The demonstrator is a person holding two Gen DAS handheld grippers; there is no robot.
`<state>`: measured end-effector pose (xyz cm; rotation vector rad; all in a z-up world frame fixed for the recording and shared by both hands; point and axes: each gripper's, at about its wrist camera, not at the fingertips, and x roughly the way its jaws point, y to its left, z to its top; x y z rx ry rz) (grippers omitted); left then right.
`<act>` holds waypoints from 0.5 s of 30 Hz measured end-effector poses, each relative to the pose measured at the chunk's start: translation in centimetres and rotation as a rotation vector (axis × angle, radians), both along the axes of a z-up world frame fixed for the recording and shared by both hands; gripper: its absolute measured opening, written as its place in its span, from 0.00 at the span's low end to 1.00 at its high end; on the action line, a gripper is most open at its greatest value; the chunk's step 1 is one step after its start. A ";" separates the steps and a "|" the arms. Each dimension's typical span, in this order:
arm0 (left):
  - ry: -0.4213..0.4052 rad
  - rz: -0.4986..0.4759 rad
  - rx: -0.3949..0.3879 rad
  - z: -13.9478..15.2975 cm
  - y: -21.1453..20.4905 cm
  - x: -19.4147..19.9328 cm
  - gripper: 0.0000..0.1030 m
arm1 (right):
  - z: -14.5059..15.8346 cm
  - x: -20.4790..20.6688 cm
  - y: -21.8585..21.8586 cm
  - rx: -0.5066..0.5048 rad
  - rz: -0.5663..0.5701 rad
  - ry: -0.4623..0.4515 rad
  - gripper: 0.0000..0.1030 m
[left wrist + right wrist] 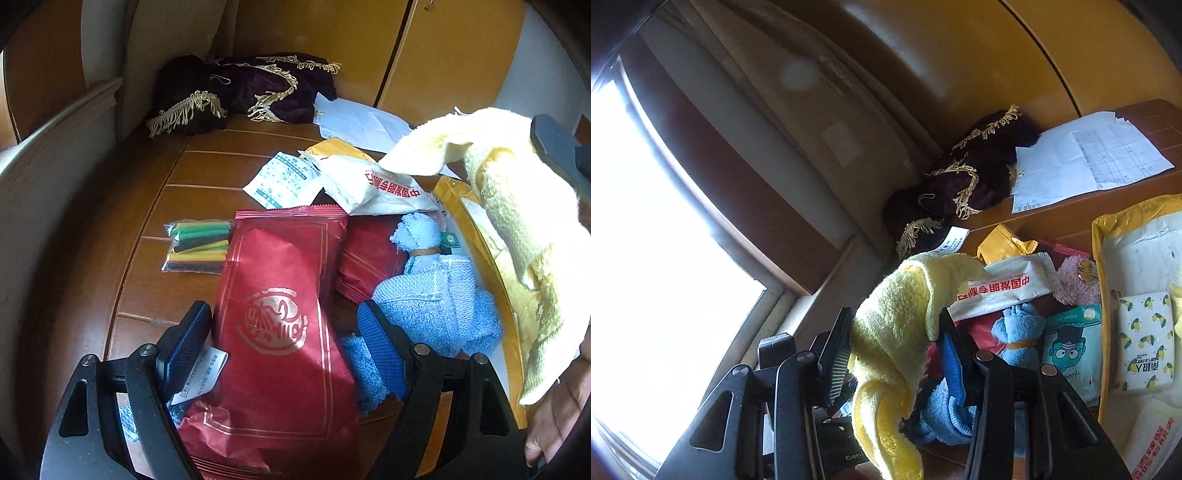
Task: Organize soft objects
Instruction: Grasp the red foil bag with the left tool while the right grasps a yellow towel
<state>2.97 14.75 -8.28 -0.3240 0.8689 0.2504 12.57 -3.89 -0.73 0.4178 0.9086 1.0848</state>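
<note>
The left gripper [284, 343] is seen spread wide, its two fingers standing either side of a red foil packet [277, 332] that lies on the wooden surface [155, 206]; the packet is straddled, and no contact with either pad can be confirmed. A blue towel [436, 299] is found just to the right of the right-hand finger, partly under the packet. A clear bag of coloured tubes [197, 245] lies ahead and to the left of the fingers, beside the packet's upper edge. Further ahead a white printed sachet [284, 181] and a white wrapper with red characters [373, 188] are noted, and well beyond them a dark maroon fringed cloth [240, 92] is bunched against the back wall.

The right gripper [897, 347] is recorded as closed on a yellow towel [901, 325], which is draped between its fingers, raised above the surface, and hangs down toward the camera. In the left wrist view the same towel is seen lifted at the far right, with a hand [557, 410] below it. Ahead and to the right of the right gripper, a yellow mailer [1137, 258] carrying small tissue packs is observed, with white paper sheets [1086, 155] beyond it.
</note>
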 end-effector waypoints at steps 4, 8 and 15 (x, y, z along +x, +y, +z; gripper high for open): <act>0.003 0.012 -0.021 0.5 0.7 0.5 0.79 | -0.7 0.4 0.0 -0.026 -0.017 0.028 0.44; 0.065 0.003 0.050 0.2 0.0 1.9 0.78 | -1.2 0.7 0.0 -0.038 -0.024 0.045 0.44; 0.064 0.049 -0.010 -0.5 0.9 1.7 0.58 | -1.3 0.6 0.1 -0.043 -0.019 0.044 0.44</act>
